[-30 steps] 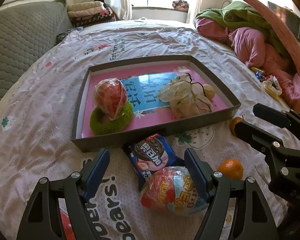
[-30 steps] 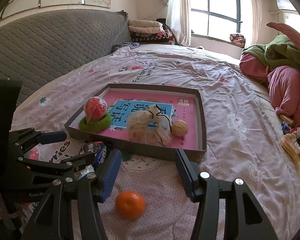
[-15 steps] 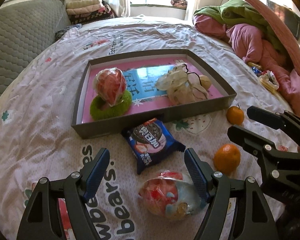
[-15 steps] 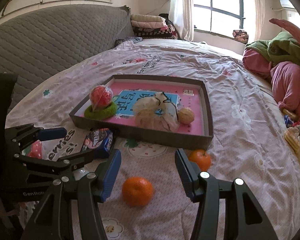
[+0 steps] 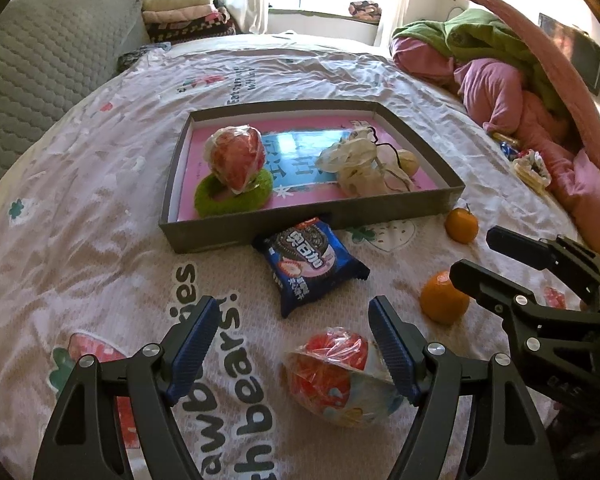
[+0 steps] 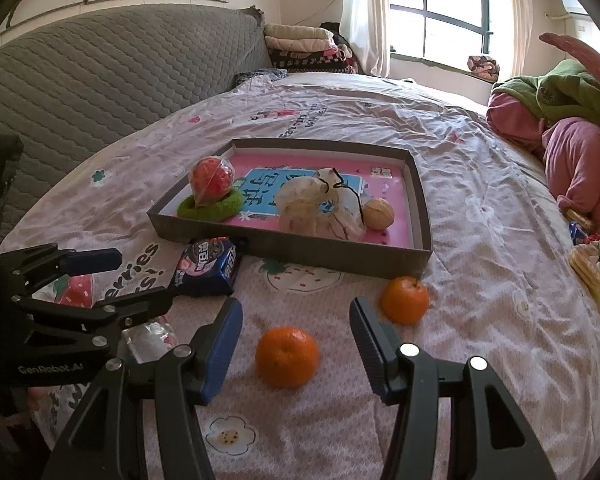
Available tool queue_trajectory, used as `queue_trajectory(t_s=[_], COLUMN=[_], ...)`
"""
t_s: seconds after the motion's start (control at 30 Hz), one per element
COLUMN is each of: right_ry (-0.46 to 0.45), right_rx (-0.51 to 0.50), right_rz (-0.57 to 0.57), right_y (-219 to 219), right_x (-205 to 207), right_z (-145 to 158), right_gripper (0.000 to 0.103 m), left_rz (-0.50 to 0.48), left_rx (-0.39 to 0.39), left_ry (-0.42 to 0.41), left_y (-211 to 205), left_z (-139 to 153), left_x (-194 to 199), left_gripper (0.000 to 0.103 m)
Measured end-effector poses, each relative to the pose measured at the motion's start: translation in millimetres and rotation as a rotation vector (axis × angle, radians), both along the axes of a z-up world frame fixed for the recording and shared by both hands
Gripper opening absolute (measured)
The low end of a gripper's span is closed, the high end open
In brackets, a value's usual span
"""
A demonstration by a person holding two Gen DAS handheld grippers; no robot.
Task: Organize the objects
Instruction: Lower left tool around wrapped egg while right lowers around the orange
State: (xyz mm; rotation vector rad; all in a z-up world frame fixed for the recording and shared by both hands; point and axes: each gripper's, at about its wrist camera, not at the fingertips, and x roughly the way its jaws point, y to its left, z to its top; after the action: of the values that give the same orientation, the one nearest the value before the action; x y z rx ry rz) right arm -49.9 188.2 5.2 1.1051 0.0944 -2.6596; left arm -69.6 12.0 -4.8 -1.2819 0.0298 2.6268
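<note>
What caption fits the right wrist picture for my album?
Open right gripper hovers over an orange on the bed, near the tray.

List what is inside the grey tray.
The grey tray holds a wrapped red ball on a green ring, a crumpled plastic bag and a walnut. The bag's contents are obscured.

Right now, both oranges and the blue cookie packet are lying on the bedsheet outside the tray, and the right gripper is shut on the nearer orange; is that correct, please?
Not quite: the right gripper is open, with the nearer orange lying untouched between its fingers, as the right wrist view shows. The other orange and blue cookie packet do lie outside the tray.
</note>
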Motion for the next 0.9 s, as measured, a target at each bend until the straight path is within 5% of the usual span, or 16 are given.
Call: queue_trajectory(t_s=[0.9], right_ry=[-0.027], right_rx=[-0.006], right_rz=[0.01], right_y=[-3], right_x=[18], right_z=[-7], right_gripper=[0.056], left_rz=[-0.023], left_rx=[0.055], left_ry=[-0.053], left_y=[-8], left_z=[-10], left_x=[40], left_gripper=[0.078])
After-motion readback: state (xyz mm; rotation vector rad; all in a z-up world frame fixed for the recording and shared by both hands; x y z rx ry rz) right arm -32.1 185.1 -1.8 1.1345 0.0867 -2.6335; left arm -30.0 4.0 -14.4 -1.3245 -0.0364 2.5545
